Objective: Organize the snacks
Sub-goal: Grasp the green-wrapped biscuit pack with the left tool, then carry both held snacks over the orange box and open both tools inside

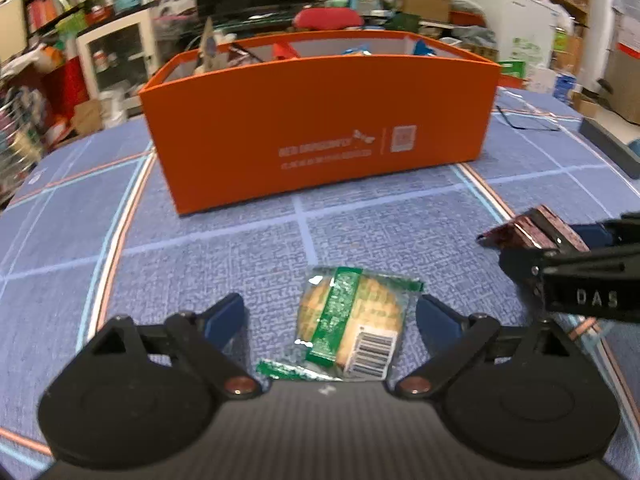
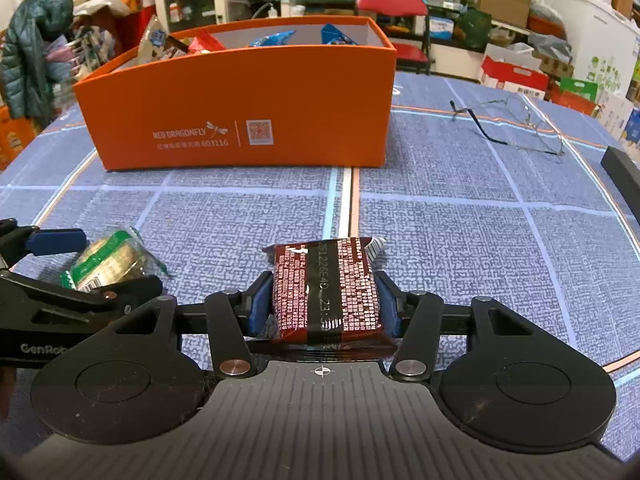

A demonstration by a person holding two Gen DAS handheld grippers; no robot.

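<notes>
Bench (image 2: 460, 248), covered in blue textured cloth with pale and orange grid lines: carrying everything listed here. Open-topped orange cardboard box with white lettering (image 2: 240, 112): standing at the far side of the bench, well apart from both tools; holding several snack packets, among them two blue ones (image 2: 272, 38), a red one (image 2: 204, 44) and a pale upright one (image 2: 154, 40) at the left end; how full it is cannot be told, since the near wall is hiding the floor. Right tool (image 2: 324, 306): clenched on a dark red rectangular foil-wrapped snack bar with white print (image 2: 326, 292), blue pads pressing both long sides, the bar apparently being held just off the cloth. Left tool (image 1: 330, 318): spread wide, straddling a round biscuit in clear wrap with a green band and barcode (image 1: 352, 320); the biscuit is lying flat on the bench, one finger just beside its right edge, the other apart from it. Thin wire-framed spectacles (image 2: 516, 124): lying on the bench to the right of the box. Risks, as judged: the slick wrap is likely sliding or the biscuit cracking if the left tool closes off-centre or hard; the two tools are working near each other and may be colliding on lifting; the bar may be catching the box's near rim if carried too low.
</notes>
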